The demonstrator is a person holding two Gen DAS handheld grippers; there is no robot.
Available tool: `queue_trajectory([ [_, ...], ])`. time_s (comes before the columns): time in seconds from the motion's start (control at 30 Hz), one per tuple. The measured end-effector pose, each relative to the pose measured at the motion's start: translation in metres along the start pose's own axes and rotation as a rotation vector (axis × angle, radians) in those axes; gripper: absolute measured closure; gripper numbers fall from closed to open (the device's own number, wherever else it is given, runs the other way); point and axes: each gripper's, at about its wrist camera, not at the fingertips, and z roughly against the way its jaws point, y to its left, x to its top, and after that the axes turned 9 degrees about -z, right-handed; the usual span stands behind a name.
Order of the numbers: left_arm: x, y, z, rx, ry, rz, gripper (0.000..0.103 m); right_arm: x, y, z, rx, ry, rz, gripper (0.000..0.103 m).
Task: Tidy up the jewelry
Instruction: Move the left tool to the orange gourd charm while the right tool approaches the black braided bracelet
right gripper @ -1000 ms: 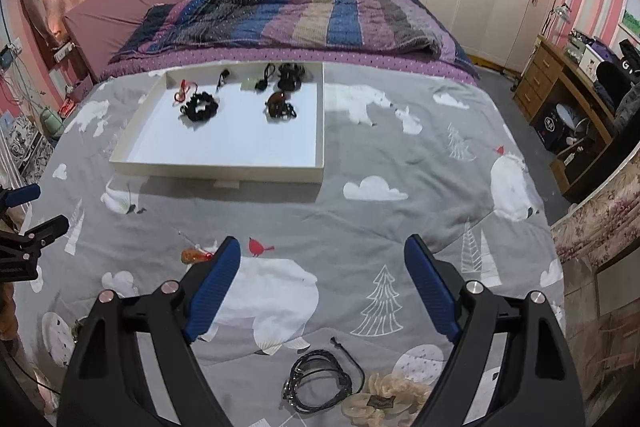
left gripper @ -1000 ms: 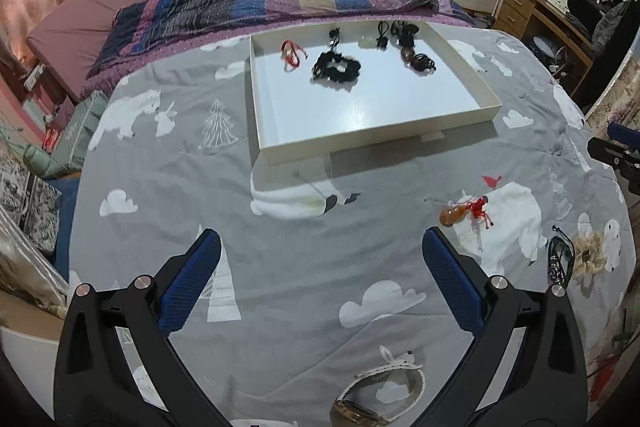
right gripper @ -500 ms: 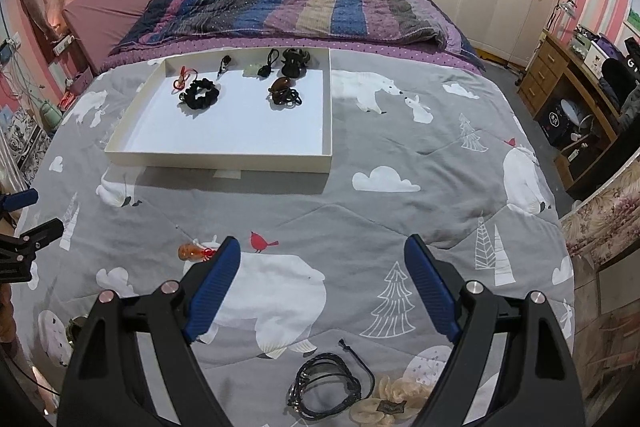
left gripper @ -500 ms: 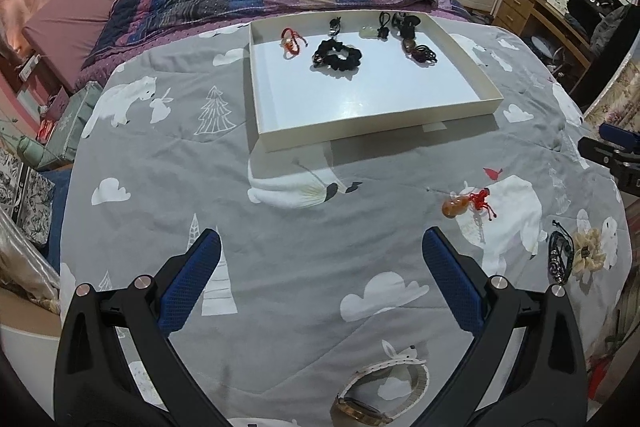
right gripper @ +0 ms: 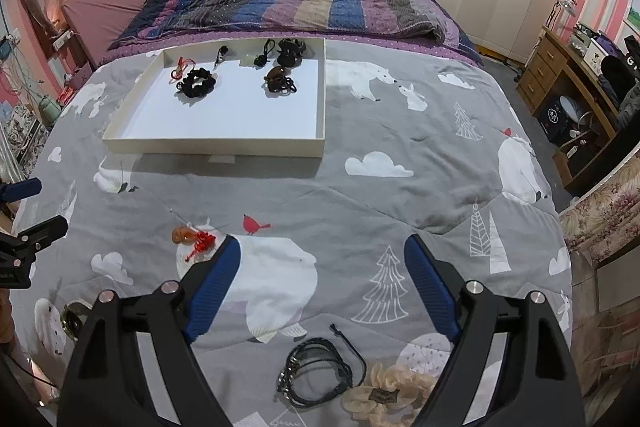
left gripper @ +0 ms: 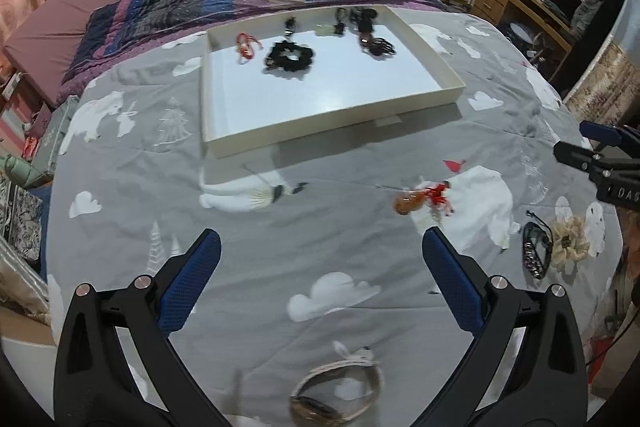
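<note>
The right gripper (right gripper: 320,267) hangs over the bed with its jaws wide apart and nothing between them; the left gripper (left gripper: 320,263) is likewise spread and empty. The black cord bracelet (right gripper: 320,373) lies on the grey quilt (right gripper: 400,195) just below the right gripper's fingertips, touching a cream flower piece (right gripper: 384,393). Its coil runs roughly crosswise to the jaws. The right gripper is nearer to it. The white tray (right gripper: 216,147), already holding several pieces, lies well beyond.
</note>
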Motion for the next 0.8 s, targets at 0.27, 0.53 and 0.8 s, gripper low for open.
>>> queue_trajectory([
  [0.27,0.012,-0.038,-0.019,-0.052,0.029,-0.062,0.003,-0.03,-0.02,-0.002,-0.002,0.054,0.008,0.019],
  [0.53,0.02,-0.061,-0.054,-0.081,0.081,-0.112,0.003,-0.052,-0.045,-0.02,-0.026,0.133,0.006,0.019],
  [0.8,0.017,-0.06,-0.073,-0.096,0.116,-0.116,0.004,-0.061,-0.053,-0.035,-0.036,0.181,0.01,0.019],
])
